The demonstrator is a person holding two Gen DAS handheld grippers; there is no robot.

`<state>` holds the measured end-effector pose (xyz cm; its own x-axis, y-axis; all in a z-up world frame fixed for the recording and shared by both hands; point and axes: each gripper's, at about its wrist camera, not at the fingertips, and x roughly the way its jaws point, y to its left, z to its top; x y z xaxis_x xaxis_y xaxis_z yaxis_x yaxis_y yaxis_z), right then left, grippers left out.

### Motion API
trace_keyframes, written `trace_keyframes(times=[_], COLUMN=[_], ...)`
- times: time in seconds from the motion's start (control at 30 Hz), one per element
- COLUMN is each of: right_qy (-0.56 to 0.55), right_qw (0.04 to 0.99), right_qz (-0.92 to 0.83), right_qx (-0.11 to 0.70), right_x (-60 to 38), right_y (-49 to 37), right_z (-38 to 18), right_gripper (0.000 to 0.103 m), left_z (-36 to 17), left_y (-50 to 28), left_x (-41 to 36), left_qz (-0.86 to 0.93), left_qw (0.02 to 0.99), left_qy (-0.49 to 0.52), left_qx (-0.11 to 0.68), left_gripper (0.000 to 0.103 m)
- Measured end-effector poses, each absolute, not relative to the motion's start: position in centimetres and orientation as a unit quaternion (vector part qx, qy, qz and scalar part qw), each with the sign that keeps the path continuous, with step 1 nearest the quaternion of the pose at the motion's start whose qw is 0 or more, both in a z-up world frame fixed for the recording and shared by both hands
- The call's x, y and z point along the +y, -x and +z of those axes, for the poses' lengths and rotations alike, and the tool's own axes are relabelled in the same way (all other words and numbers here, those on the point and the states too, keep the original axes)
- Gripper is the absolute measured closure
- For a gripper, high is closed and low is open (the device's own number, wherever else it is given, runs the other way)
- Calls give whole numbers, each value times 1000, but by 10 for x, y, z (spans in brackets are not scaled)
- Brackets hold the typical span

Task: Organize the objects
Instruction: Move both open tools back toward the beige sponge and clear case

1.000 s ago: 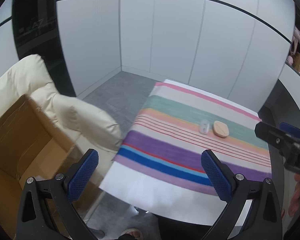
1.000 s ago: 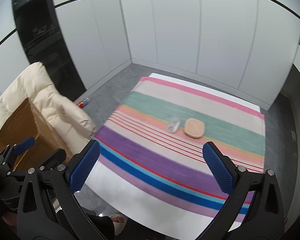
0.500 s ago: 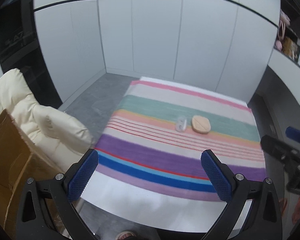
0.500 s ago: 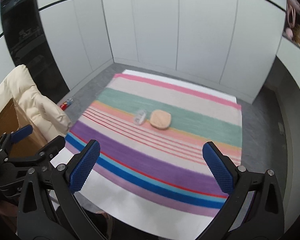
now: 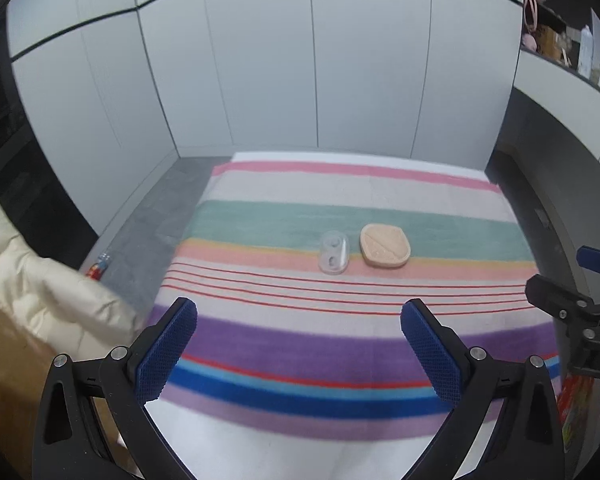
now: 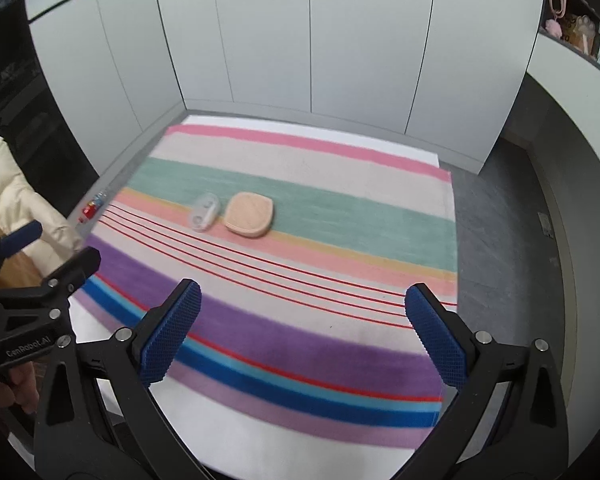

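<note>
Left gripper (image 5: 298, 342) & right gripper (image 6: 302, 330) are held wide open, nothing gripped, above the near stripes of the striped cloth (image 5: 440, 322). Clear case (image 5: 333, 253) & peach pad (image 5: 384, 245) are seen just beside each other mid-cloth, well ahead. Approach is best made low & slow, w/ fingers straddling one item only, so its neighbour isn't nudged.

Ahead of the left gripper (image 5: 298, 312), whose blue pads (image 5: 167, 350) are finely knurled rubber on matt black plastic arms with bright metal screws, lies a soft, matt striped cloth (image 5: 340, 340). On it, a clear glossy plastic case (image 5: 333, 253) beside a matt peach compact (image 5: 384, 245). Left, a puffy cream quilted jacket (image 5: 32, 296) with a slight sheen
</note>
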<state>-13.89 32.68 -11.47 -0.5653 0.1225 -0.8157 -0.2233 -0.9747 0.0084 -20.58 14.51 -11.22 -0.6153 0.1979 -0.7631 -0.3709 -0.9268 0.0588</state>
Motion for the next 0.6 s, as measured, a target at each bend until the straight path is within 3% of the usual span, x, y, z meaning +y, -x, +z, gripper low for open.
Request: trace_keyframes(times=[0.43, 0.6], right_qy=[478, 485], right_qw=[73, 53], right_qz=[873, 872], right_qx=[57, 37], right_x=[309, 296], right_y=[228, 263], right_z=[-210, -235], right_gripper=[8, 13], left_z=[-197, -213], left_y=[261, 277], left_x=[146, 148], left_qz=[866, 864], left_qw=[166, 173], left_qy=[461, 463], left_qx=[98, 101], left_gripper=[28, 32])
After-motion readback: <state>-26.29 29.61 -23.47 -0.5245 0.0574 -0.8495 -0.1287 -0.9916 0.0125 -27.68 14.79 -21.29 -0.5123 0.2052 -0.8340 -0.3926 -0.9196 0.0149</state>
